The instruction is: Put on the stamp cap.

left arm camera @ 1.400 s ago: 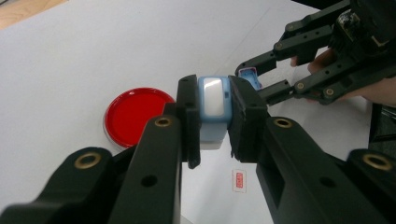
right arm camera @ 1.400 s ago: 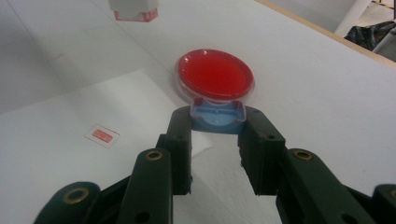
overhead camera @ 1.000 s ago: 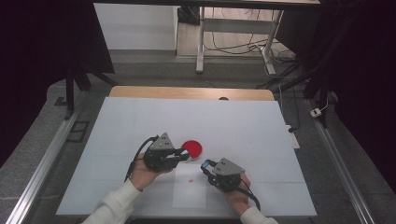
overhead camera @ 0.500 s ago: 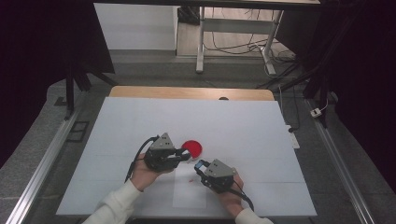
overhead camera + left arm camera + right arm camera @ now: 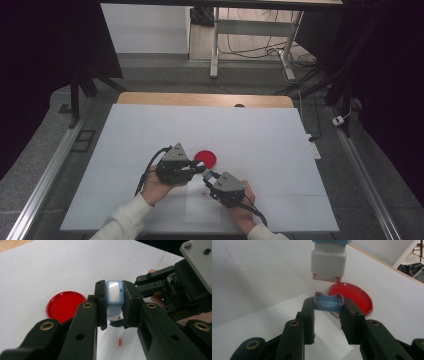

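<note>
The left tongs (image 5: 113, 307) were clamped on a small blue-and-white stamp (image 5: 114, 296), held above the white worktop (image 5: 260, 135); the right tongs (image 5: 329, 311) gripped its blue cap (image 5: 329, 302) just below the stamp's base (the two apart, not touching); a red round dish (image 5: 352, 297) lay on the worktop just beside them.

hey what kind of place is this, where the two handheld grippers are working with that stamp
Probably a lab or recording workspace, not a home. A white sheet covers the table, metal rails run along its sides, and cables trail on the floor beyond a metal stand, with dark surroundings all round.
</note>
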A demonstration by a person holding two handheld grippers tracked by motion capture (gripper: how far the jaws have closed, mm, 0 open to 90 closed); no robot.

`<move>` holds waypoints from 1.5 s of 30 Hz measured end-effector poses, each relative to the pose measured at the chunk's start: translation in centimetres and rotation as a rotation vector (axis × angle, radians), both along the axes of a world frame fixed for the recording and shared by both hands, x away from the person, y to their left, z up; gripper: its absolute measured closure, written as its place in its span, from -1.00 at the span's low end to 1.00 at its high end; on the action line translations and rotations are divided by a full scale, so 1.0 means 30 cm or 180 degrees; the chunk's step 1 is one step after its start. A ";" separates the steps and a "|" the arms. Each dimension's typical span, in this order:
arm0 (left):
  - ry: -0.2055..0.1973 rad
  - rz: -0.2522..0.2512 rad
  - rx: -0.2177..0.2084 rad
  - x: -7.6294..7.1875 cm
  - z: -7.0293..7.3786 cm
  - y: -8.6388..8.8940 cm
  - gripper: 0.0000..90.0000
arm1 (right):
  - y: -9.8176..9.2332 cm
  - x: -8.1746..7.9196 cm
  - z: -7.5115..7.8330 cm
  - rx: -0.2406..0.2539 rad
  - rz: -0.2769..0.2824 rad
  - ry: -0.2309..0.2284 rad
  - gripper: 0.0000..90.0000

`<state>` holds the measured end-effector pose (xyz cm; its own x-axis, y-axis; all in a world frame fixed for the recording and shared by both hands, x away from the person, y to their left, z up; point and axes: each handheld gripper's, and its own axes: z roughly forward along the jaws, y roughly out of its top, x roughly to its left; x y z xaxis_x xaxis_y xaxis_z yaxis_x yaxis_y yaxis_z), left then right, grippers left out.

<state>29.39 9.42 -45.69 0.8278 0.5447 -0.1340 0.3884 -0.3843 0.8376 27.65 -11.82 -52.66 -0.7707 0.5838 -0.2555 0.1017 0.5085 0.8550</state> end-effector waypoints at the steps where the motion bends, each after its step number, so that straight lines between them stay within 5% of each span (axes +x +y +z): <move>1: -0.0001 -0.0001 0.0003 0.000 -0.001 -0.001 0.68 | 0.000 -0.001 0.001 -0.0001 -0.0008 -0.0004 0.45; 25: -0.0004 0.0036 -0.0040 -0.003 -0.016 -0.019 0.68 | 0.003 -0.006 0.008 0.0268 -0.0148 0.0033 0.45; 45: 0.0007 0.0060 -0.0044 -0.003 -0.025 -0.030 0.68 | 0.013 -0.013 0.004 0.0157 -0.0221 -0.0045 0.45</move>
